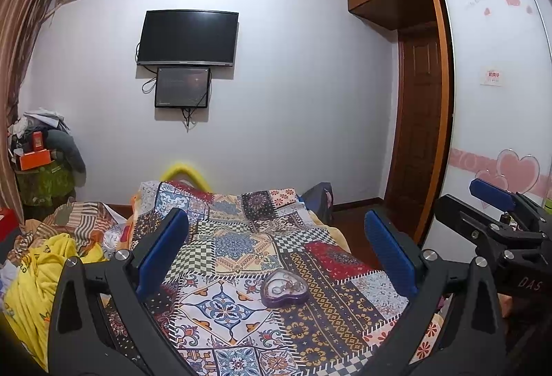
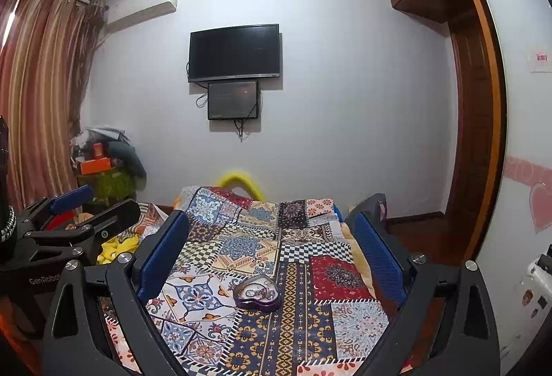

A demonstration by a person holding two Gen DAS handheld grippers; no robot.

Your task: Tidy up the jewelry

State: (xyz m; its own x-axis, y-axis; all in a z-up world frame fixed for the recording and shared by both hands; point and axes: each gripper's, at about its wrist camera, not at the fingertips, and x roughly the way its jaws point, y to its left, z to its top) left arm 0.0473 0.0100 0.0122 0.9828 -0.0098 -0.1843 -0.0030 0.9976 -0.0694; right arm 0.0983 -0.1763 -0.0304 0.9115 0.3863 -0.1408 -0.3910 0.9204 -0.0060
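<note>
so the heart-shaped jewelry box (image 1: 284, 288) sits on the patchwork quilt (image 1: 241, 248), ahead of the left gripper (image 1: 276, 253) and right gripper (image 2: 270, 258), both with jaws wide apart, empty. it looks light, rigid, smooth-walled; the tangled pieces inside seem delicate, so grasping across its sides looks safest.

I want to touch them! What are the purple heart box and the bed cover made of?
The heart box looks like see-through purple plastic, or maybe glass: it is shiny, and the jewelry shows inside. The jewelry looks like thin metal, but it is too small to tell. The bed cover looks like soft printed cloth, matte and wrinkled at its edges.
</note>
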